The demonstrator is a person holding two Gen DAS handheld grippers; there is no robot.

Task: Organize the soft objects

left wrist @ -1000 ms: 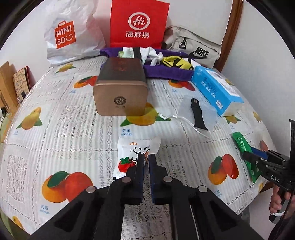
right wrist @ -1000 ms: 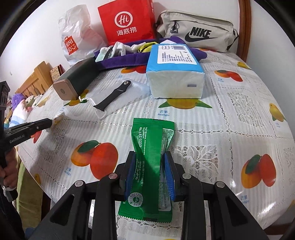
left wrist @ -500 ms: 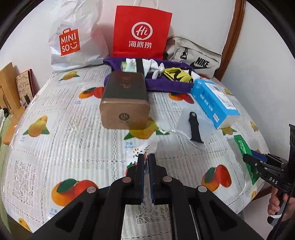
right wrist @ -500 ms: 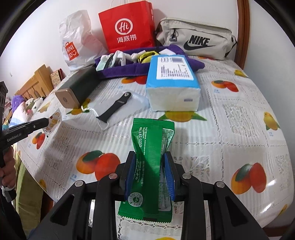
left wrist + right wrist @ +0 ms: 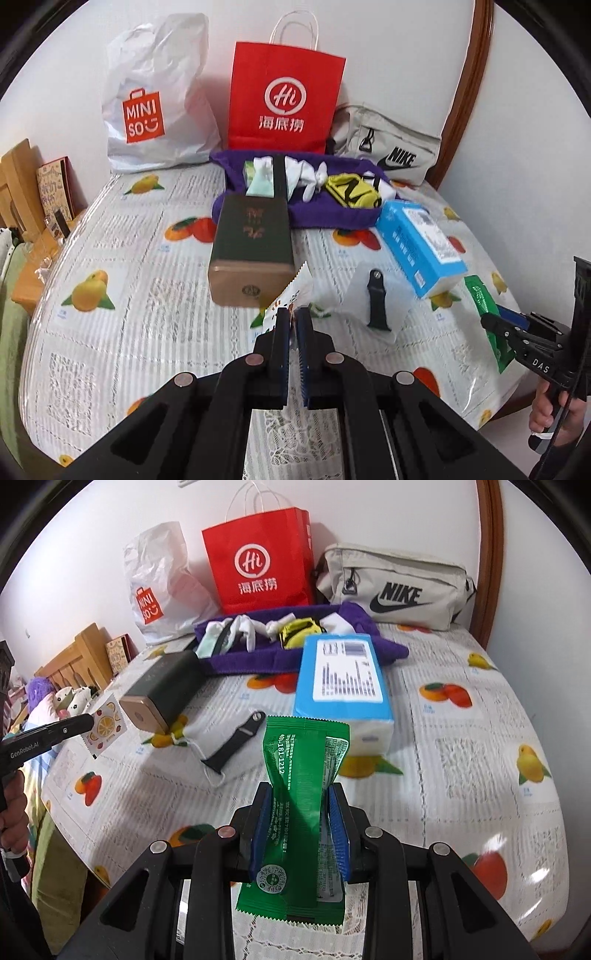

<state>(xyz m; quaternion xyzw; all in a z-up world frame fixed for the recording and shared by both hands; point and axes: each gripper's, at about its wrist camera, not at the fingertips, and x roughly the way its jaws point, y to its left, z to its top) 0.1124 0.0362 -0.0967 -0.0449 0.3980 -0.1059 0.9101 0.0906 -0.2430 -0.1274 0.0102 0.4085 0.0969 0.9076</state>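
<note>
With my left gripper pinched on the white sachet and right gripper clamping the green packet lengthwise, the purple tray lies straight ahead, nearer my left.

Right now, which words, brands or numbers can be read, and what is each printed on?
"MINISO": white plastic bag.
"Hi" with Chinese characters: red paper bag.
"NIKE": beige pouch.
"181-1212": green packet.
"GenRobot.AI": left gripper.
"DAS": right gripper.
Blue box label, brown box markings: too small.
</note>
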